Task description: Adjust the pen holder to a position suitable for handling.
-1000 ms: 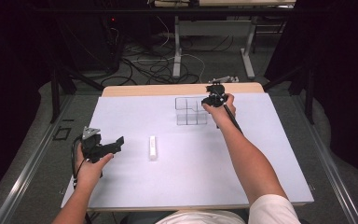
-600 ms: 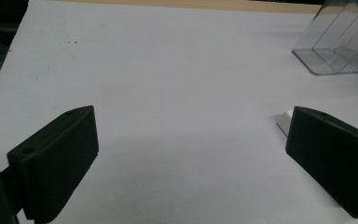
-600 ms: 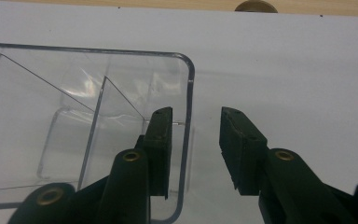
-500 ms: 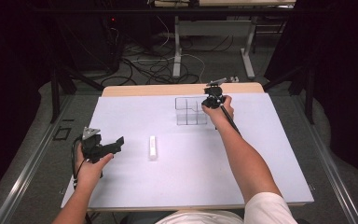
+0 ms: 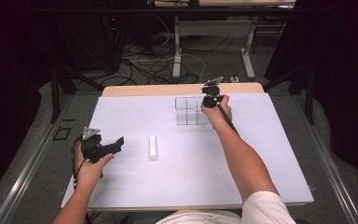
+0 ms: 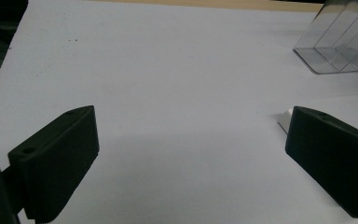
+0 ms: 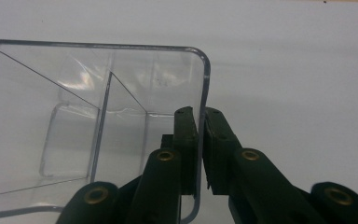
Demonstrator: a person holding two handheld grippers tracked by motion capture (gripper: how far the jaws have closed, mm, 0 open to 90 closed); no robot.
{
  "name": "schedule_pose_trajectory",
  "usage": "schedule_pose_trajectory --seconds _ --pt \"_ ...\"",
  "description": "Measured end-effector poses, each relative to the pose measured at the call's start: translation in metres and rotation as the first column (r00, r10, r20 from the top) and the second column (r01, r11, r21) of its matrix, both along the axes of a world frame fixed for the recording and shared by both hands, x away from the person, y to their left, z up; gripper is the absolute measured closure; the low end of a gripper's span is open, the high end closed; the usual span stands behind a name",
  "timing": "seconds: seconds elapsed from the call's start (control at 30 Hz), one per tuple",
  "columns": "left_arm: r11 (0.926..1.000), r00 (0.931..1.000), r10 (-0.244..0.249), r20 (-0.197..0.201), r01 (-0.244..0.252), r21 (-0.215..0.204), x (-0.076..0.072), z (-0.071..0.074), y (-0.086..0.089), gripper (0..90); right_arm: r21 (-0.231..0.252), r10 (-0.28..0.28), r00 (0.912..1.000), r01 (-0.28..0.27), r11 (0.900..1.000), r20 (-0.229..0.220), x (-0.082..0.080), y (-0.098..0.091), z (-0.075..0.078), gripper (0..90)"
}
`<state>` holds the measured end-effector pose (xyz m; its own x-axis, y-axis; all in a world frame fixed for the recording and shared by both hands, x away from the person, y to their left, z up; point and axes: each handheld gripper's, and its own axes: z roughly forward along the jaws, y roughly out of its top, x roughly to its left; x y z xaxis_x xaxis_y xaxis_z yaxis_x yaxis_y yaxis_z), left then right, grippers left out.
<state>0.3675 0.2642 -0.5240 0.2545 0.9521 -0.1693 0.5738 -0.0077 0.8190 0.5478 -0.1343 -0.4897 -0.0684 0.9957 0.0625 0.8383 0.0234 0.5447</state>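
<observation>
**Right gripper clamped on box wall; left gripper open over the table**

The clear box (image 5: 192, 111), divided into compartments, stands at the far middle of the white table (image 5: 270, 154). The right gripper (image 7: 200, 140) has its jaws closed on the box's side wall (image 7: 204, 84), one jaw inside and one outside. The right hand (image 5: 216, 112) holds it at the box's right edge. The left gripper (image 5: 114, 144) sits near the left edge, jaws spread wide, nothing between them. A small white block (image 5: 153, 147) lies just beside its right jaw, well apart from the box.
</observation>
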Motion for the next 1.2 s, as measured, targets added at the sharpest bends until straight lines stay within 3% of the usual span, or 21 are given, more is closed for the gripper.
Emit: schedule_pose_trajectory --seconds 0.33,0.4,0.53,0.57,0.67,0.87,0.93,1.07,1.1,1.2 --pt "1.0 1.0 -0.002 -0.003 0.002 0.003 0.0 -0.001 0.0 2.8 0.03 -0.044 0.9987 0.045 0.9985 -0.023 0.001 0.001 0.002 86.6" --pt "1.0 1.0 -0.003 -0.003 0.003 0.003 0.0 0.0 0.0 2.8 0.004 -0.049 0.9979 0.049 0.9988 -0.042 0.0 0.003 0.004 86.8" --pt "1.0 1.0 -0.001 -0.007 0.001 0.002 0.0 0.0 0.0 2.9 -0.001 -0.054 0.9965 0.054 0.9986 -0.064 -0.002 0.005 0.006 87.3" --pt "1.0 1.0 -0.002 -0.007 0.002 0.003 0.0 0.0 0.0 2.9 0.016 -0.044 0.9976 0.045 0.9989 -0.054 -0.003 0.005 0.005 87.4" --pt "1.0 1.0 -0.002 -0.005 0.002 0.002 0.0 0.0 0.0 2.9 -0.016 -0.047 0.9961 0.046 0.9988 -0.075 -0.007 0.007 0.006 87.9" --pt "1.0 1.0 -0.001 -0.005 0.001 0.004 0.001 0.0 0.0 2.9 -0.028 -0.028 0.9943 0.025 0.9993 -0.103 -0.016 0.008 0.008 88.0" --pt "1.0 1.0 0.0 -0.003 0.0 0.001 0.001 0.0 0.0 2.9 -0.007 -0.028 0.9956 0.027 0.9996 -0.089 -0.02 0.008 0.007 88.0" --pt "1.0 1.0 -0.002 -0.003 0.002 0.006 0.001 0.0 -0.001 2.9 -0.005 -0.017 0.9945 0.017 0.9998 -0.104 -0.028 0.007 0.006 87.9" --pt "1.0 1.0 -0.002 -0.006 0.002 0.006 0.0 0.0 -0.001 3.0 0.018 -0.005 0.9964 0.007 0.9998 -0.085 -0.03 0.007 0.005 87.9" --pt "0.9999 1.0 -0.003 -0.006 0.003 0.011 0.001 -0.001 -0.002 3.0 0.017 0.005 0.9943 -0.003 0.9998 -0.106 -0.036 0.008 0.007 87.9"
